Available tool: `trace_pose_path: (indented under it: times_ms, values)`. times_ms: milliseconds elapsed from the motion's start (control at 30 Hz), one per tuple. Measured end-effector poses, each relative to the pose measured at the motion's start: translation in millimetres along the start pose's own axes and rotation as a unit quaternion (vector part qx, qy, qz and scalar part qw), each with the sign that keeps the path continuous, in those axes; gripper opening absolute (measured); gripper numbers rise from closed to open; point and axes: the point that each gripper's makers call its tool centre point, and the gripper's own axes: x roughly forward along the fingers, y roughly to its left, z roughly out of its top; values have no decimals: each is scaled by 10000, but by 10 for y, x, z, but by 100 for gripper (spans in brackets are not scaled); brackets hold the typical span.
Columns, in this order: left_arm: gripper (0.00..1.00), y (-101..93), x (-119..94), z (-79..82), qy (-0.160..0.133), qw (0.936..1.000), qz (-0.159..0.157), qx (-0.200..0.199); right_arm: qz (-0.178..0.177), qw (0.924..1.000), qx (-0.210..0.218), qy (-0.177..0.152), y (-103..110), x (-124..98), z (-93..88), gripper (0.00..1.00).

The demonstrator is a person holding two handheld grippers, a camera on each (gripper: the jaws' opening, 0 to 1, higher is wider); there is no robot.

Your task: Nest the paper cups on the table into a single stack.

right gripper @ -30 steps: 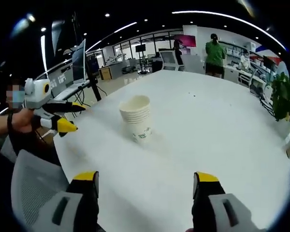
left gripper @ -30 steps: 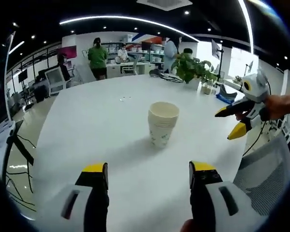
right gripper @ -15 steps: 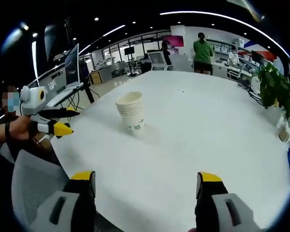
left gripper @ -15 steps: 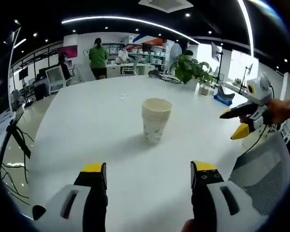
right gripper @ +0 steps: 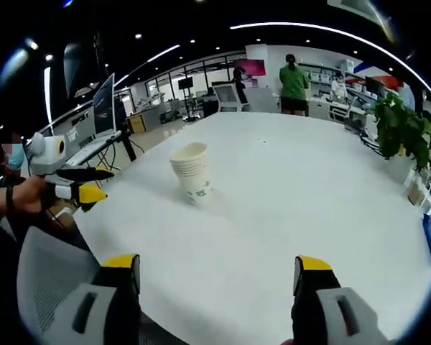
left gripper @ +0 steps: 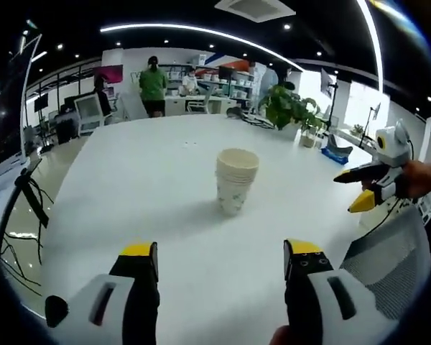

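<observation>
So: one nested stack of paper cups upright on the white table, both of my tools held back and holding nothing.

Left gripper view: my left gripper (left gripper: 220, 259) sits low at the near table (left gripper: 115, 187) edge, yellow-tipped jaws spread wide, nothing between them. The paper cups (left gripper: 235, 180) stand ahead, well apart from the jaws, near the table's middle. The right gripper (left gripper: 363, 188) comes in from the right, in a hand (left gripper: 425, 178), jaws parted, off the far table edge above a mesh chair back (left gripper: 388, 251); a potted plant (left gripper: 291, 108) stands beyond. Right gripper view: my right gripper (right gripper: 217, 272) also has its jaws wide apart and empty. The cup stack (right gripper: 191, 172) stands ahead and left of centre. The left gripper (right gripper: 85, 184) shows at left, jaws parted; a person in green (right gripper: 294, 85) stands far back.
</observation>
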Motion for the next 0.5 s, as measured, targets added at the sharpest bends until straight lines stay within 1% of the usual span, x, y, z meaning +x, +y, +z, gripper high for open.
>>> trace_pose_path:
  times_ms: [167, 233, 500]
  values:
    - [70, -17, 19, -27, 92, 9999, -27, 54, -70, 9999, 102, 31, -36, -27, -51, 89]
    - [70, -18, 24, -23, 106, 9999, -41, 44, -93, 9999, 129, -5, -34, -29, -42, 89]
    - [70, -65, 62, -51, 186, 9998, -120, -16, -160, 9998, 81, 7, -28, -7, -54, 89]
